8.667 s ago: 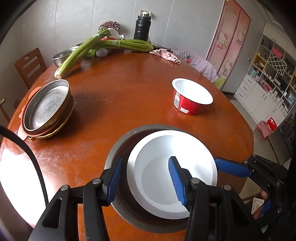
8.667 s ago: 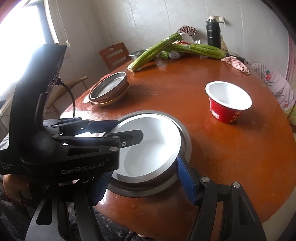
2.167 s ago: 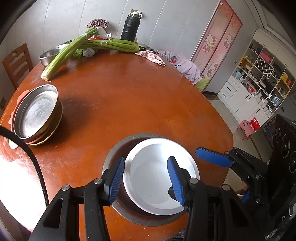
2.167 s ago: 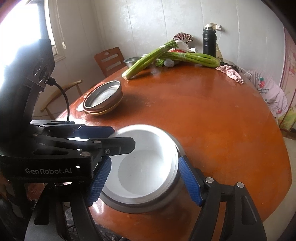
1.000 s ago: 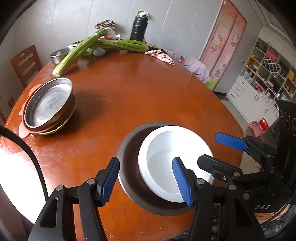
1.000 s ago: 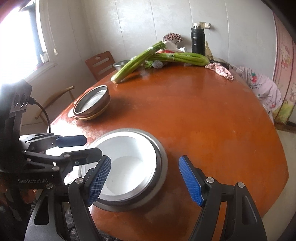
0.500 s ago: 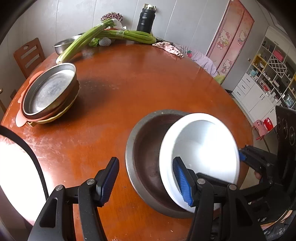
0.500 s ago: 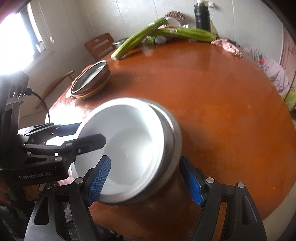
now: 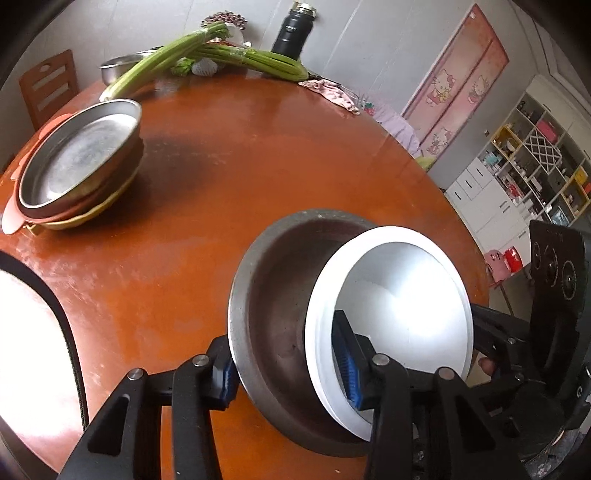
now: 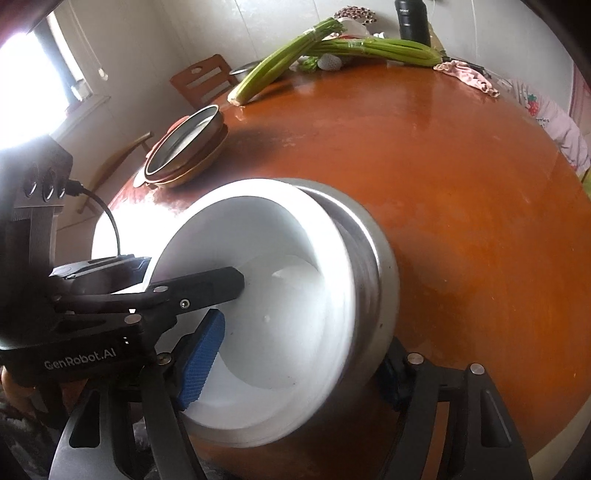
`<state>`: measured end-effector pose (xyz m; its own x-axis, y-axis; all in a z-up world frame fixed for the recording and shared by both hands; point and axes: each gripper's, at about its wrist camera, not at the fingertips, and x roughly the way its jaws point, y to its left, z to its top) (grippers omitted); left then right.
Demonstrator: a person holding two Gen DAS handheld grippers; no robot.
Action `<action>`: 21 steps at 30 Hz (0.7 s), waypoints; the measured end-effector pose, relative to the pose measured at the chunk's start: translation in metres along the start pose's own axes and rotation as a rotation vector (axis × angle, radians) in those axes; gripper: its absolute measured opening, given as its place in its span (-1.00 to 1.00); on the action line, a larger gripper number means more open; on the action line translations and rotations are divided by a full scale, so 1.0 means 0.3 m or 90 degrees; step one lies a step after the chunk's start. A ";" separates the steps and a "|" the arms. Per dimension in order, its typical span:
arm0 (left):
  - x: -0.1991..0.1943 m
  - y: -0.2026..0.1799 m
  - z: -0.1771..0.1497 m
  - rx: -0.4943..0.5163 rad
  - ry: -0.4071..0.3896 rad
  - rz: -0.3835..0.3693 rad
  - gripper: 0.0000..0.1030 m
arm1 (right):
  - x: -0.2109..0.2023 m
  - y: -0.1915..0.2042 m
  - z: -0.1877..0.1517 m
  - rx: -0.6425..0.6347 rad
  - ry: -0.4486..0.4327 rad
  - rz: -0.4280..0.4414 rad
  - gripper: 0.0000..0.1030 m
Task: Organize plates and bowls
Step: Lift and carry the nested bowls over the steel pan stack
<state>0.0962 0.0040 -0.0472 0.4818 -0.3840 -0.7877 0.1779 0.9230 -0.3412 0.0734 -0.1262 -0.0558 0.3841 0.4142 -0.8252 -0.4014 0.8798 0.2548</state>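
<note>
Both grippers angle downward, clamping the tilted nested bowls [image 9: 295,314].

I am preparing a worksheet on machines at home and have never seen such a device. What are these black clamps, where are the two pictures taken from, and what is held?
These are two hand-held grippers, each carrying a camera that looks along its blue-padded fingers. The left gripper and right gripper have just been closing; both clamp a tilted steel bowl with a white bowl nested inside. On the round wooden table lie a stack of dishes, celery and a black flask.
</note>
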 end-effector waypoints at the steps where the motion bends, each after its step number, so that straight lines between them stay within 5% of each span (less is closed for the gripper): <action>1: -0.006 0.011 0.009 -0.004 -0.002 -0.001 -0.16 | 0.003 0.003 0.007 0.001 0.001 0.002 0.45; 8: -0.090 0.108 0.102 -0.029 -0.026 0.011 -0.16 | 0.024 0.079 0.117 -0.005 0.002 0.026 0.45; 21: -0.294 0.431 0.359 -0.080 -0.075 0.086 -0.15 | 0.125 0.380 0.497 -0.083 -0.008 0.097 0.45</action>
<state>0.1690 0.1598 0.0333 0.5927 -0.2446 -0.7674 0.0004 0.9529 -0.3034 0.1661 0.0244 0.0174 0.3197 0.5442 -0.7756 -0.5600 0.7689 0.3087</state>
